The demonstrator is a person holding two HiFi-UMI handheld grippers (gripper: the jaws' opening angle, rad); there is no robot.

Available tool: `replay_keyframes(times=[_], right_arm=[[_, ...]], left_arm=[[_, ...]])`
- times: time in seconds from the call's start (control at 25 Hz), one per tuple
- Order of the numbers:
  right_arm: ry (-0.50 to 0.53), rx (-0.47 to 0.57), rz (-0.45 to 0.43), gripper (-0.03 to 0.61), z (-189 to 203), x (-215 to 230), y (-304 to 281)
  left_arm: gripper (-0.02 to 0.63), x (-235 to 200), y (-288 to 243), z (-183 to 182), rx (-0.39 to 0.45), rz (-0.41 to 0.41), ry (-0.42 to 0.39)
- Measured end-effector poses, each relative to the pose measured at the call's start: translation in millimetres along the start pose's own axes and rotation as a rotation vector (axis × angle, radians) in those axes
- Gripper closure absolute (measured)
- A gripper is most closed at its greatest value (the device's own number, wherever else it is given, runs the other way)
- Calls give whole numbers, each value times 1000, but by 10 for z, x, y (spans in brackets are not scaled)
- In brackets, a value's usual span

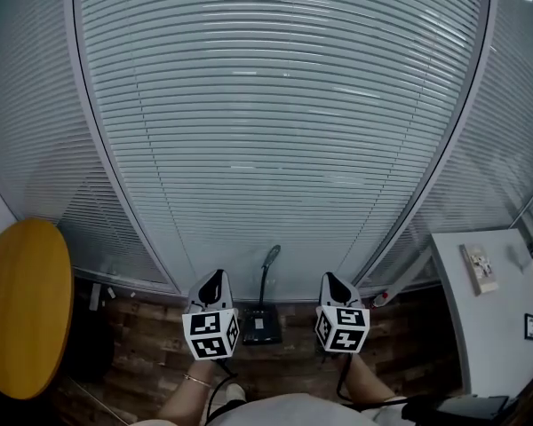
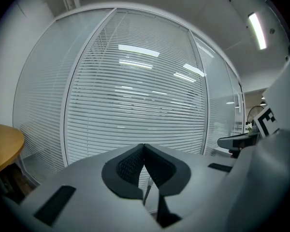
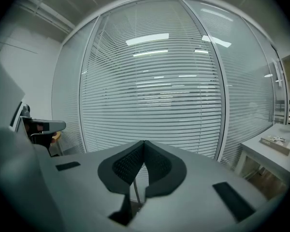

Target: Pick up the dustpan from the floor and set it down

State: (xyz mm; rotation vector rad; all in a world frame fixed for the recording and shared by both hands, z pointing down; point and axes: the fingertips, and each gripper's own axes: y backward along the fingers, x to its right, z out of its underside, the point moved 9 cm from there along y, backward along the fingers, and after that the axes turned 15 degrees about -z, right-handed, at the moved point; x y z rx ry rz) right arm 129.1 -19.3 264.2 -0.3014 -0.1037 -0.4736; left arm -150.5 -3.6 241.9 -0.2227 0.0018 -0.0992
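Observation:
The dustpan point(image 1: 260, 324) stands on the wooden floor against the blind-covered glass wall, its dark pan low and its long handle point(image 1: 270, 260) rising upright. It is between my two grippers and apart from both. The left gripper point(image 1: 211, 282) hangs to its left with jaws shut and nothing in them. To the right of the dustpan, the right gripper point(image 1: 331, 281) is also shut and empty. In the left gripper view the jaw tips point(image 2: 144, 146) meet, and the handle point(image 2: 147, 192) shows thin below them. The right gripper view shows the same: tips point(image 3: 144, 143) together, the handle point(image 3: 134, 190) beyond.
A round yellow table point(image 1: 22, 309) stands at the left. A white desk point(image 1: 489, 327) with a book point(image 1: 480, 269) is at the right. The glass wall with blinds point(image 1: 275, 131) fills the front. The person's forearms show at the bottom edge.

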Motion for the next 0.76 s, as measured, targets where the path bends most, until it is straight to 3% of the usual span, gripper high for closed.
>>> replay_keyframes(times=[0.24, 0.48, 0.76], right_arm=[[-17, -3, -13, 546, -152, 17, 139], [-1, -15, -28, 546, 269, 60, -18], [2, -28, -32, 546, 384, 81, -138]], left_arm=[[595, 88, 152, -178, -7, -12, -22], [595, 65, 15, 279, -2, -11, -1], [595, 55, -83, 428, -10, -10, -1]])
